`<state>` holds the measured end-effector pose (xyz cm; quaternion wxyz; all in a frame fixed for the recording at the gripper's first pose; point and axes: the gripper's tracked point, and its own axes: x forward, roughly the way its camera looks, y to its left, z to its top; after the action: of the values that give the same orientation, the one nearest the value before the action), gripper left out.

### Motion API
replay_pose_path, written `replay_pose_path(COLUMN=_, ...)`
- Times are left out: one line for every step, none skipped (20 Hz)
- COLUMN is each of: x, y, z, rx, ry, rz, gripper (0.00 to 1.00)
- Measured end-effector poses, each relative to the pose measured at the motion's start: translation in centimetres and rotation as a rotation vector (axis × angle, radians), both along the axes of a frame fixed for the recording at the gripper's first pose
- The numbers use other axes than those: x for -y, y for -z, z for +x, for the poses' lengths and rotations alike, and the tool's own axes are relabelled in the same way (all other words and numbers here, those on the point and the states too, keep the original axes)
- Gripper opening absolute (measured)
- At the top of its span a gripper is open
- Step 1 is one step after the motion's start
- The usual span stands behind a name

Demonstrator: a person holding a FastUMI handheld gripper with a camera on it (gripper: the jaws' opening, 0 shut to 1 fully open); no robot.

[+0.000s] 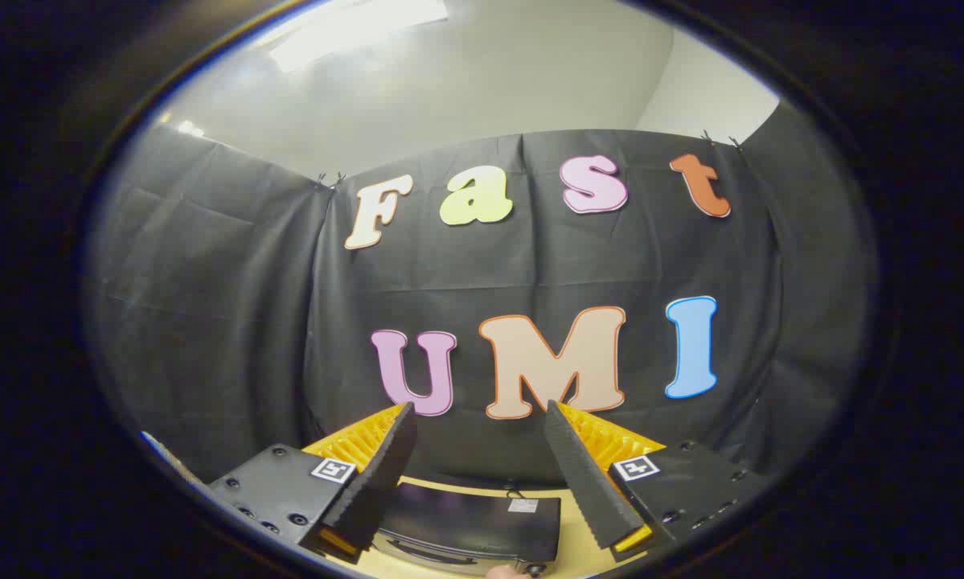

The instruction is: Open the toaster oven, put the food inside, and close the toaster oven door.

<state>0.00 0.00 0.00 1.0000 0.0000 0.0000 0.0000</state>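
My gripper [480,414] is held high and points at the black cloth wall, its fingers spread wide apart with nothing between them. Far below, between the finger bases, I see the dark top of the toaster oven [469,519] standing on a light wooden table [574,543]. The oven's front and door are hidden from here, and I cannot see any food.
The black cloth wall [208,305] closes off the space ahead and to both sides. Above it is a pale ceiling [449,80] with a light. A small bit of a hand or finger [504,572] shows just below the oven.
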Motion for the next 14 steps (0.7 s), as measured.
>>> replay_pose_path(x=-0.7, y=-0.1, z=0.2, rx=-0.003, ry=-0.005, rz=0.000, gripper=1.00)
replay_pose_path(x=-1.4, y=0.0, z=0.5, rx=-0.003, ry=-0.011, rz=0.003, gripper=1.00)
replay_pose_path(x=-1.8, y=-0.1, z=0.7, rx=-0.003, ry=-0.014, rz=0.006, gripper=1.00)
replay_pose_path(x=-2.1, y=-0.1, z=0.9, rx=-0.005, ry=-0.015, rz=0.008, gripper=1.00)
replay_pose_path(x=-2.3, y=-0.2, z=1.2, rx=-0.009, ry=-0.015, rz=0.010, gripper=1.00)
replay_pose_path(x=-2.6, y=0.0, z=1.2, rx=-0.011, ry=-0.016, rz=0.012, gripper=1.00)
replay_pose_path(x=-2.9, y=-0.1, z=1.3, rx=-0.012, ry=-0.017, rz=0.013, gripper=1.00)
replay_pose_path(x=-3.0, y=0.0, z=1.4, rx=-0.013, ry=-0.015, rz=0.010, gripper=1.00)
replay_pose_path(x=-3.0, y=-0.1, z=1.6, rx=-0.011, ry=-0.013, rz=0.004, gripper=1.00)
replay_pose_path(x=-3.1, y=-0.2, z=1.6, rx=-0.012, ry=-0.010, rz=-0.002, gripper=1.00)
replay_pose_path(x=-3.2, y=-0.2, z=1.8, rx=-0.013, ry=-0.009, rz=-0.004, gripper=1.00)
replay_pose_path(x=-3.3, y=0.0, z=1.9, rx=-0.014, ry=-0.009, rz=-0.003, gripper=1.00)
replay_pose_path(x=-3.4, y=0.0, z=2.0, rx=-0.016, ry=-0.010, rz=0.000, gripper=1.00)
replay_pose_path(x=-3.6, y=0.4, z=2.1, rx=-0.021, ry=-0.012, rz=0.001, gripper=1.00)
